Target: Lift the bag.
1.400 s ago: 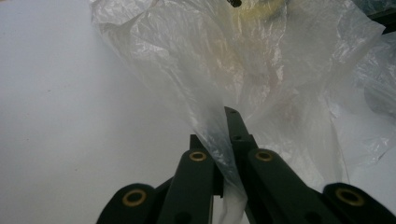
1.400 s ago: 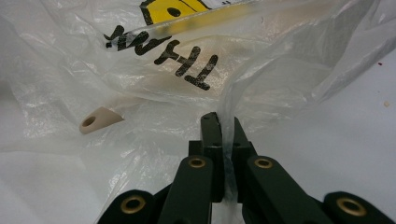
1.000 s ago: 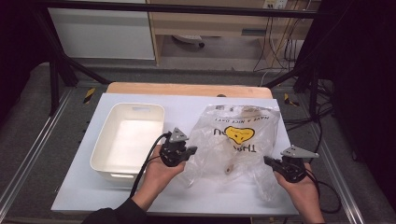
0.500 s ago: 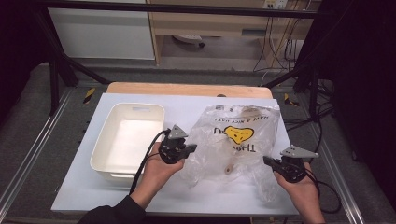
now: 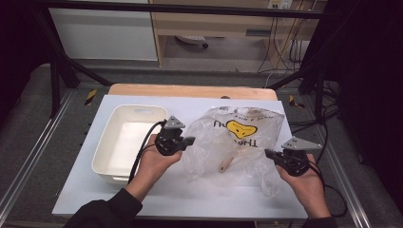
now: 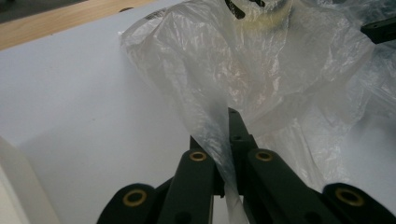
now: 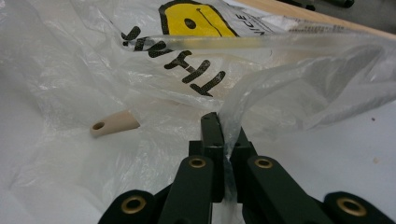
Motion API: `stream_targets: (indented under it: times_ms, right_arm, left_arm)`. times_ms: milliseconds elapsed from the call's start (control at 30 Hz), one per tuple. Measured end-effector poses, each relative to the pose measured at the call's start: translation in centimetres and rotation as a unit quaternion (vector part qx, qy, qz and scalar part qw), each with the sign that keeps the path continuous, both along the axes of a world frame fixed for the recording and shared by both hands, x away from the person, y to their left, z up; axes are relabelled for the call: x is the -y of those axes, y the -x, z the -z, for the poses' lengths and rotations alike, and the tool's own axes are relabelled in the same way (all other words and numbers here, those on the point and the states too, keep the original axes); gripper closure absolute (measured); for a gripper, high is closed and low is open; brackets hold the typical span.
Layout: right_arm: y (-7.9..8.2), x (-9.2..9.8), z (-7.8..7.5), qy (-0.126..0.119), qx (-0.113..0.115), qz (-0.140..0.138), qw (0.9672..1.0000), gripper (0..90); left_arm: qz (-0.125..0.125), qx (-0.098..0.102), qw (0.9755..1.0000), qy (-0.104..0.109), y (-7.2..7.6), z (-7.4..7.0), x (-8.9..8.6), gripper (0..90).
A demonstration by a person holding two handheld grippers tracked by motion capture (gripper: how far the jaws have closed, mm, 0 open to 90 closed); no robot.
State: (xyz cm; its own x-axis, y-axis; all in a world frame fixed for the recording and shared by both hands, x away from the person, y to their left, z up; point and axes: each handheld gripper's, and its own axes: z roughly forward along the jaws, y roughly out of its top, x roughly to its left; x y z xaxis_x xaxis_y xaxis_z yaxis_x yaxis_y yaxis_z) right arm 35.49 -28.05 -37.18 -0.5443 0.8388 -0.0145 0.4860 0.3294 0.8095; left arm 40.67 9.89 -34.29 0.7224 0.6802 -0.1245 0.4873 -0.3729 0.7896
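A white tray [image 5: 124, 142] is sitting at the left of the white table [image 5: 199, 194], just beside the left gripper [image 5: 189, 141], and nothing is lying between the two grippers but the bag itself. The clear plastic bag [image 5: 233, 142] is lying at the table's middle, its printed yellow face toward the far edge and its mouth toward the person. A wooden handle [image 5: 226, 164] is lying inside it, running slantwise, its holed end toward the near side. The left gripper's jaws are clamped on the bag's left edge, the right gripper's [image 5: 269, 153] on its right edge. The right gripper view is showing the handle's [image 7: 114, 123] hole and the lettering close up; the left gripper view is showing film pinched between the jaws.
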Motion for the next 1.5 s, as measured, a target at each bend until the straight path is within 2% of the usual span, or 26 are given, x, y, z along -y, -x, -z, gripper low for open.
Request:
stream_targets:
  times_ms: [333,567,800,967,1067,1200,1333,1500]
  right_arm:
    - [-2.0,-0.7,-2.8,0.025,0.015,-0.012,0.9995,90.0]
    - [-3.4,-0.7,-5.1,0.04,0.028,-0.014,0.9987,90.0]
    - [-5.0,0.0,-6.9,0.038,0.031,-0.008,0.9988,90.0]
    - [-6.1,0.5,-8.4,0.035,0.034,-0.004,0.9988,90.0]
    - [-6.7,0.6,-9.1,0.033,0.035,-0.001,0.9989,90.0]
    - [-7.6,0.6,-9.9,0.031,0.035,-0.001,0.9989,90.0]
    - [-8.5,0.4,-10.4,0.025,0.034,0.001,0.9991,90.0]
    - [-9.7,0.4,-11.3,0.017,0.034,0.006,0.9993,90.0]
  left_arm:
    - [-0.008,0.006,0.9999,-0.013,-1.7,-1.5,-0.9,90.0]
    - [-0.012,0.004,0.9999,-0.006,-3.2,-3.5,-1.9,90.0]
    - [-0.023,0.013,0.9996,-0.009,-4.6,-5.4,-3.0,90.0]
    - [-0.029,0.027,0.9992,-0.01,-5.5,-7.1,-3.5,90.0]
    - [-0.038,0.03,0.9988,-0.005,-6.1,-8.0,-3.9,90.0]
    - [-0.051,0.03,0.9983,-0.004,-7.0,-8.5,-4.5,90.0]
    - [-0.062,0.03,0.9975,-0.012,-8.0,-8.8,-4.9,90.0]
    - [-0.076,0.027,0.9967,0.001,-9.1,-9.5,-5.5,90.0]
